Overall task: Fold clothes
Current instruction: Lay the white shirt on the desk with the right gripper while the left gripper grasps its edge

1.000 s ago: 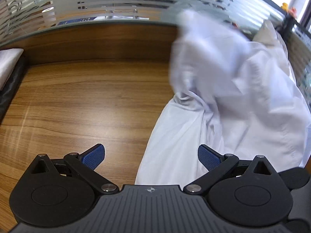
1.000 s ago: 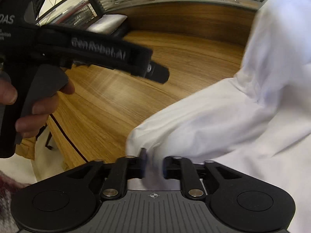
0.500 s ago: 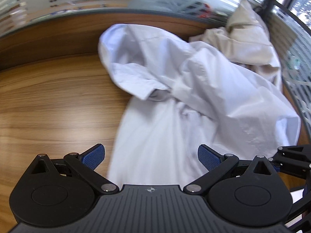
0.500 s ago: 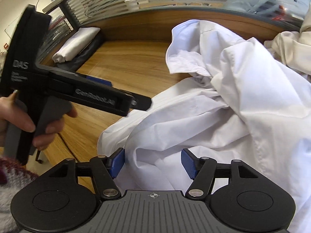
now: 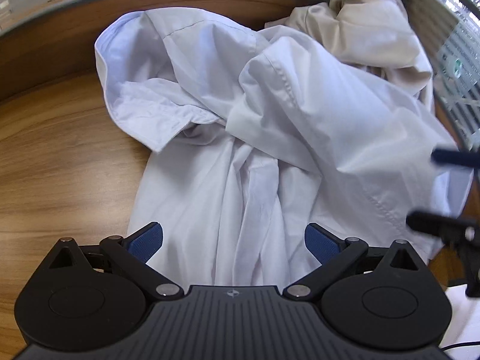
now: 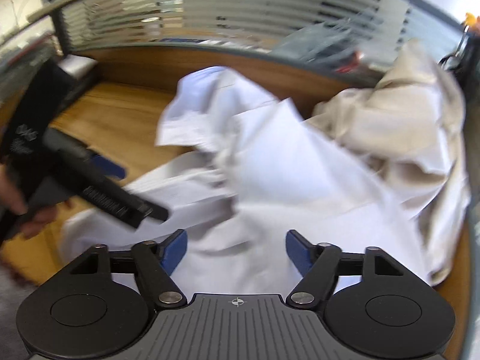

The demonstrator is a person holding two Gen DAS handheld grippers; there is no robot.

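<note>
Our white shirt (image 5: 270, 156) lies crumpled on the desk (image 5: 60, 165), its length running away from us. Our left tool (image 5: 234, 241) is wide open and empty; our right tool (image 6: 235, 250) has just been opening and holds nothing.

- Both views are bright and evenly lit, with daylight entering from the upper right, beyond the claw.
- The left wrist view is mostly sharp: the white shirt (image 5: 270, 138) ahead of the left gripper (image 5: 234, 240) shows crisp seams and soft grey shadows in its folds.
- A pale sheen lies on the wooden table (image 5: 60, 156) left of that claw.
- The right wrist view is smeared by motion blur; the beige garment (image 6: 405, 114) and frosted glass partition (image 6: 240, 9) look streaked.
- Fisheye bending curves every edge.
</note>
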